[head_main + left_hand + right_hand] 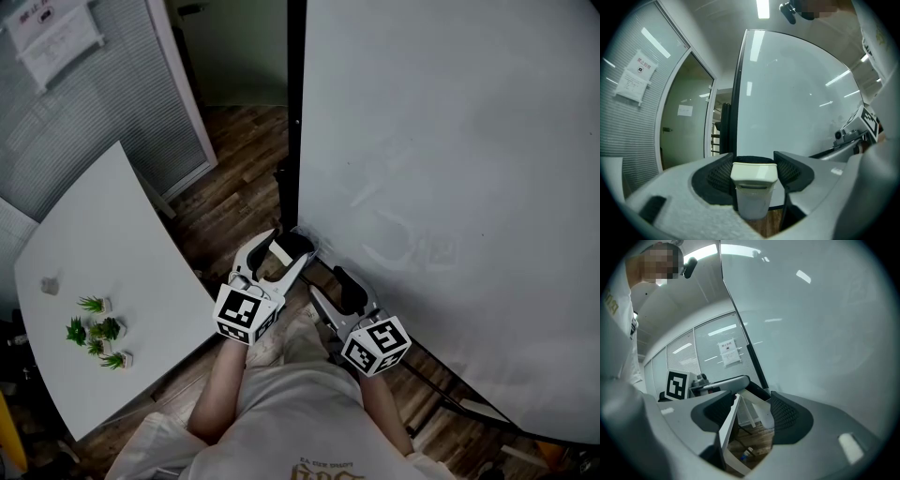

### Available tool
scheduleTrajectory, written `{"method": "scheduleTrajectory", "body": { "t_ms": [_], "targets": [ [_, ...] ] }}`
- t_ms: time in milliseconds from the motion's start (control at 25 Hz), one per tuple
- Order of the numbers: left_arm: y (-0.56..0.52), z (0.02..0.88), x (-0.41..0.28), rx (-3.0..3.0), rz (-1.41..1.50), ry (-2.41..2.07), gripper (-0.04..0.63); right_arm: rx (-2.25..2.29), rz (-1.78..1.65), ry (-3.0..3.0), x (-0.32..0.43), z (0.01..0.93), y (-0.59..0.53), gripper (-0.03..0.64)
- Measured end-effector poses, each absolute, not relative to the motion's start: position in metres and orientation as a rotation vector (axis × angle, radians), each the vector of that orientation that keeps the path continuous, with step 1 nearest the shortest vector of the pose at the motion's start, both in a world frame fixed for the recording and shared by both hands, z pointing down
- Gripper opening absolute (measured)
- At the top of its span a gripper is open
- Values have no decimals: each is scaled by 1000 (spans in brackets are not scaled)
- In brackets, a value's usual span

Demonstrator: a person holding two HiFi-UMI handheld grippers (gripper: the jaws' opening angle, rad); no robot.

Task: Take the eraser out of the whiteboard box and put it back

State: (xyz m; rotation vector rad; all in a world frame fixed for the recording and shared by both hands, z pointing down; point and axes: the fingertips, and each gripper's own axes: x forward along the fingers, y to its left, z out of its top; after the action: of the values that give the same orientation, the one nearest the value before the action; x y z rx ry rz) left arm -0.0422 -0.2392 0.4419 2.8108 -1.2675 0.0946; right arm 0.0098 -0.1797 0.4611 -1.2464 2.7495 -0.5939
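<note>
Left hand-held gripper clamps the eraser beside the whiteboard; right hand-held gripper gapes empty; a slackened pinch could drop the eraser onto the floor

A white tabletop spreads out well to the left of the left gripper. On it a cluster of small potted plants sits below-left of the gripper, a small grey lump just beyond them. Dark wooden floor lies beneath the gripper, and the whiteboard stands on it to the gripper's right.
</note>
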Motion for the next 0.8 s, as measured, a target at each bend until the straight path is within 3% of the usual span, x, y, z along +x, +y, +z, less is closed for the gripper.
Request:
{"method": "scheduleTrajectory", "body": {
  "t_ms": [800],
  "targets": [
    [-249,460,-30,2804,177,-1233,268,-1243,-618,2764,11,466,-183,256]
  ]
}}
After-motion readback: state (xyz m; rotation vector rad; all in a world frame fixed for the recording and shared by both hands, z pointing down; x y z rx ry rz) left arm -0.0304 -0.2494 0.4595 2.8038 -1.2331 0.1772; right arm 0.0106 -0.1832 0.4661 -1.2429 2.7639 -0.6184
